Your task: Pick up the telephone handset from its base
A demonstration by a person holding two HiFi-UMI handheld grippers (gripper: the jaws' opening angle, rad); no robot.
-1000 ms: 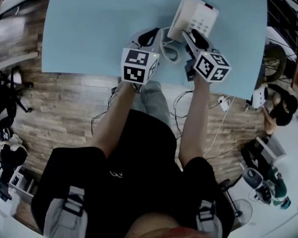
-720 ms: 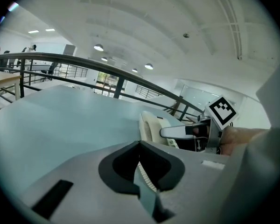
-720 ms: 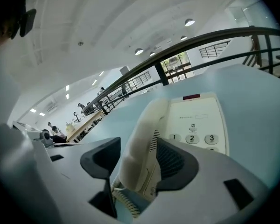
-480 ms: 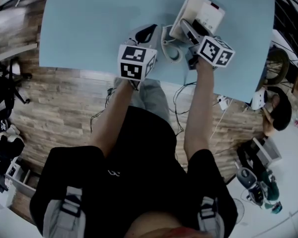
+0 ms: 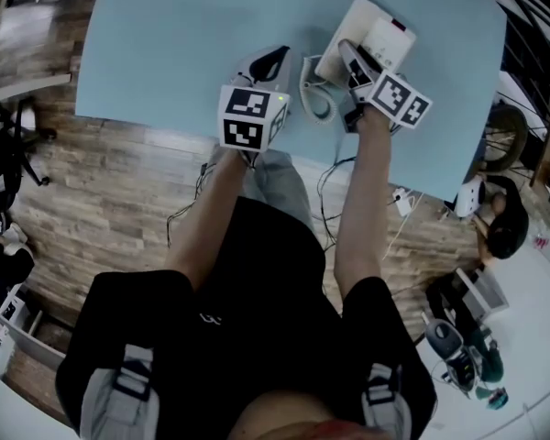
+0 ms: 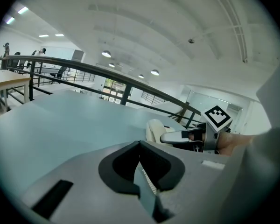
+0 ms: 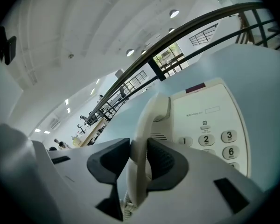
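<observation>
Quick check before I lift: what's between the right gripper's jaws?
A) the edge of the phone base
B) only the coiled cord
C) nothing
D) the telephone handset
D: the right gripper view shows the right gripper with the telephone handset between its closing jaws. The black pads sit against both of its sides, and the phone base lies just beside it.

Ceiling lights point(image 6: 106, 53) glow evenly (edges warp, darken).
</observation>
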